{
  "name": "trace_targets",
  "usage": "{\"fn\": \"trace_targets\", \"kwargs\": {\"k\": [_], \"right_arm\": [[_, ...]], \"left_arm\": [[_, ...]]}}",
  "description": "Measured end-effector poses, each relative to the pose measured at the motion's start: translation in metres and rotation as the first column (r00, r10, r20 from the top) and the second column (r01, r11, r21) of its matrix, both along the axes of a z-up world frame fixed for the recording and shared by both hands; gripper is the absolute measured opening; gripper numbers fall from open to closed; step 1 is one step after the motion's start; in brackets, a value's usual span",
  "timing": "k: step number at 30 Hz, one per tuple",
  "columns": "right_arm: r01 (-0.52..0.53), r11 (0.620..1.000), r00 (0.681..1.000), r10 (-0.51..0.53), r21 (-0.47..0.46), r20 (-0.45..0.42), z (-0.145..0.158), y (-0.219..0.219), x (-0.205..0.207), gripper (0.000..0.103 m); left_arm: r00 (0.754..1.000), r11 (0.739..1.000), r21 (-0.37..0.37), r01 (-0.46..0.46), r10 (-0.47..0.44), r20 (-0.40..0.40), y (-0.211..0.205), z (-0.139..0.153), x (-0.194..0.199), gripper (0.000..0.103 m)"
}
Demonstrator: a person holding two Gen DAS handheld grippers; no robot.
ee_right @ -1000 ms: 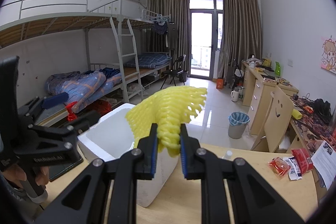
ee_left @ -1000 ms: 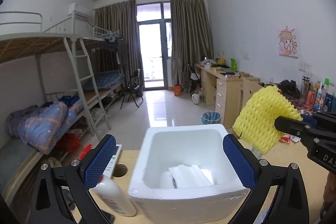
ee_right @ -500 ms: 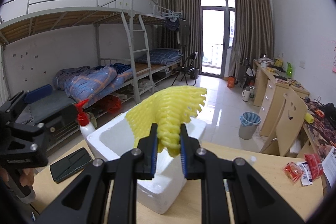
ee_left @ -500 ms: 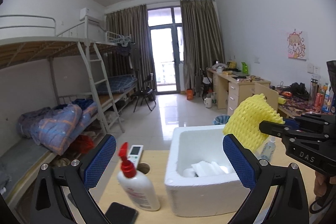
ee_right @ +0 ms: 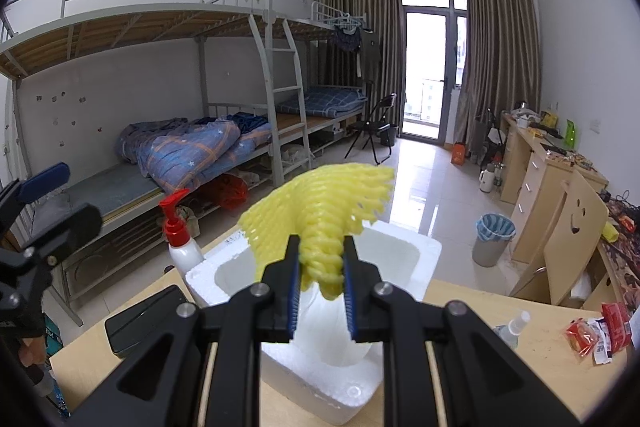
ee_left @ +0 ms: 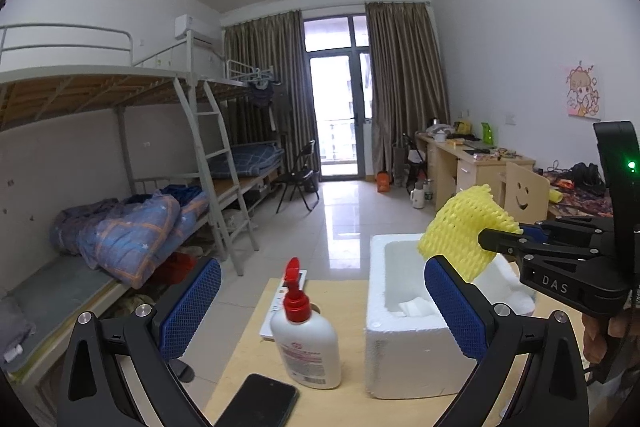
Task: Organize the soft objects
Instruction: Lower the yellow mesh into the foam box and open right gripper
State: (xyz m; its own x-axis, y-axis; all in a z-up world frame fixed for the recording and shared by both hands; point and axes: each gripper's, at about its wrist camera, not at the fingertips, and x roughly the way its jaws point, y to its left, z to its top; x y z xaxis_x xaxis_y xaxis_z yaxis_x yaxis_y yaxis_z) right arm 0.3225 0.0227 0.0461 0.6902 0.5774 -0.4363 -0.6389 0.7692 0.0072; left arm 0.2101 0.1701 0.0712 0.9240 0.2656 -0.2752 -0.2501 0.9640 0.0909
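Yellow foam net [ee_right: 320, 223] is hanging pinched between the right gripper [ee_right: 320, 291] fingers over the white foam box [ee_right: 404, 259] near the table [ee_right: 532, 367] far edge, while the left gripper [ee_left: 320, 307] fingers are standing wide, holding nothing.

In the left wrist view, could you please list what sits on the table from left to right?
Black phone → pump bottle with red top → white foam box, above which the right gripper holds the yellow foam net.
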Motion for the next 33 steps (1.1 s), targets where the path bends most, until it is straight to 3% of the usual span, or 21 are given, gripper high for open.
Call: {"fn": "trace_targets", "kwargs": {"k": [7,15,17,20,33], "right_arm": [[0.009,1.0,1.0,-0.01,-0.015,-0.023,-0.005,0.004,0.012,0.025],[0.035,0.999,0.999,-0.035,-0.013,-0.03,-0.006,0.006,0.015,0.055],[0.043,0.999,0.999,-0.043,-0.01,-0.022,-0.005,0.007,0.014,0.073],[0.059,0.998,0.998,-0.059,-0.007,-0.008,-0.004,0.008,0.011,0.085],[0.058,0.998,0.998,-0.058,-0.028,-0.013,-0.001,0.005,0.009,0.086]], "left_arm": [[1.0,0.999,-0.023,-0.031,0.031,0.005,0.009,-0.002,-0.005,0.102],[0.999,0.998,-0.037,-0.046,0.046,0.019,0.013,0.001,-0.01,0.102],[0.999,0.998,-0.043,-0.043,0.043,0.016,0.015,0.001,-0.011,0.102],[0.999,0.998,-0.037,-0.044,0.044,0.014,0.014,0.001,-0.01,0.102],[1.0,1.0,-0.021,-0.018,0.018,0.007,0.006,0.003,-0.01,0.102]]}}
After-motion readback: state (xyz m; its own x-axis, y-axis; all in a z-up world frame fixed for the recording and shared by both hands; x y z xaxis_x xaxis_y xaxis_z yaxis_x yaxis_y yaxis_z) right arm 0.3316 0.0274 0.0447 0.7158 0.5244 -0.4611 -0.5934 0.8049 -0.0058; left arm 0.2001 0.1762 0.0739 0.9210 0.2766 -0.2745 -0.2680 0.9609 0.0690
